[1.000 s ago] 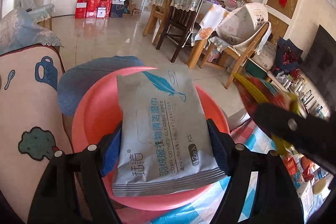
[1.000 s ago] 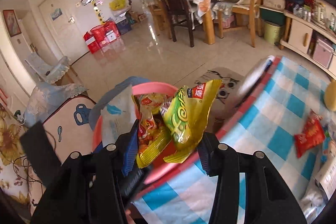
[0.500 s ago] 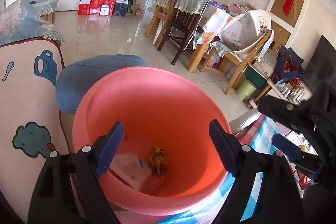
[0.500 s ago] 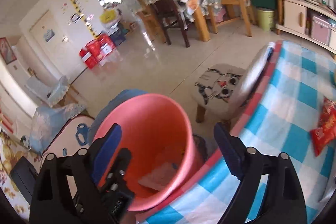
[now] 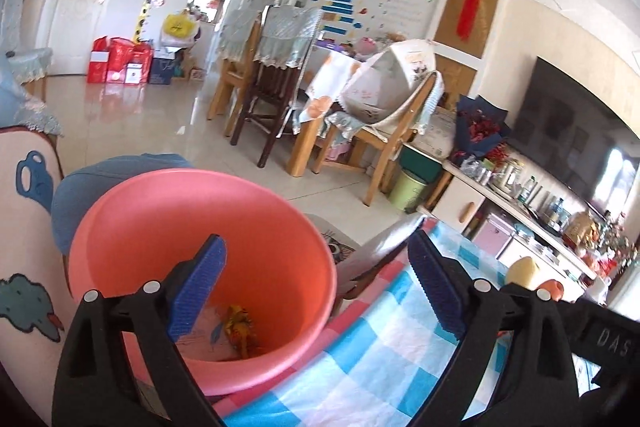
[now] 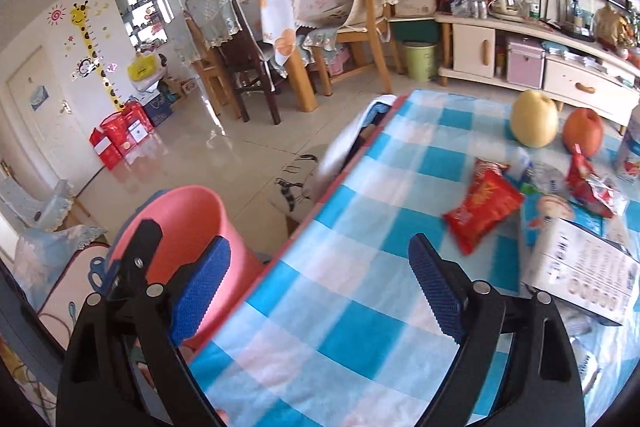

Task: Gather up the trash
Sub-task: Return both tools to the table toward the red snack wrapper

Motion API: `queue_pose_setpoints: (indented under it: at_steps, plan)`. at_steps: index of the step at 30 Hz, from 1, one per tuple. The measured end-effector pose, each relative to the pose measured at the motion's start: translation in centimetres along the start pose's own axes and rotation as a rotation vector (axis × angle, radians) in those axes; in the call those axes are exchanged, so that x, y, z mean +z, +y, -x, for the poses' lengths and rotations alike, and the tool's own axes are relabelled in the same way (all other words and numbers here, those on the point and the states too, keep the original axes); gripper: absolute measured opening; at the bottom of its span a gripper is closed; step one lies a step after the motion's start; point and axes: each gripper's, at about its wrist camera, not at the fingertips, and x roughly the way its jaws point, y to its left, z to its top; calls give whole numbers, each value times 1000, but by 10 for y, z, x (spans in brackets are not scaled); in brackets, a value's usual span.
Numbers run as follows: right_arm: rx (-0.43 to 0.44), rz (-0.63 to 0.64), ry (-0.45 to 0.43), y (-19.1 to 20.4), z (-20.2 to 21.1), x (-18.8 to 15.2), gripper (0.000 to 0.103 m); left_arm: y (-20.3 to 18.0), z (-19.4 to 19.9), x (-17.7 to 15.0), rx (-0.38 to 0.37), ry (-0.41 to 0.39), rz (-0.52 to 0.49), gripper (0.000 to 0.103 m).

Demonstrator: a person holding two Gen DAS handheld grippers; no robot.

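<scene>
A pink trash bin (image 5: 192,223) stands at the table's left edge; in it lie a grey wipes pack (image 5: 204,331) and a yellow snack bag (image 5: 240,329). My left gripper (image 5: 316,291) is open and empty just above the bin's near rim. My right gripper (image 6: 320,287) is open and empty over the blue checked tablecloth (image 6: 352,235), the bin (image 6: 188,211) to its left. A red snack bag (image 6: 484,205) and another red wrapper (image 6: 588,183) lie on the cloth at the right.
A pear (image 6: 534,123), an apple (image 6: 584,131), a white box (image 6: 580,267) and a can (image 6: 630,151) stand on the table's right side. A stool (image 6: 300,183) stands beside the table. Chairs (image 5: 272,83) and a TV cabinet (image 5: 500,211) are farther back.
Both grippers opened and dropped the wipes pack and the yellow snack bag into the bin. Both have since swung right, the right one over the table.
</scene>
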Motion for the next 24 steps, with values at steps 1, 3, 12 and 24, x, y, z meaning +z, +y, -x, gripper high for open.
queue_pose_setpoints:
  at_steps: [1, 3, 12, 24]
  plan:
    - [-7, 1, -5, -5, 4, -3, 90, -6, 1, -1, -9, 8, -10, 93]
    - [-19, 4, -13, -14, 11, -9, 90, -14, 2, -4, -26, 30, -34, 93]
    - [-67, -2, -44, -50, 39, -31, 90, -60, 5, -21, -119, 98, -187, 93]
    - [-129, -19, -97, -105, 77, -43, 94, -107, 5, -49, -169, 168, -287, 94]
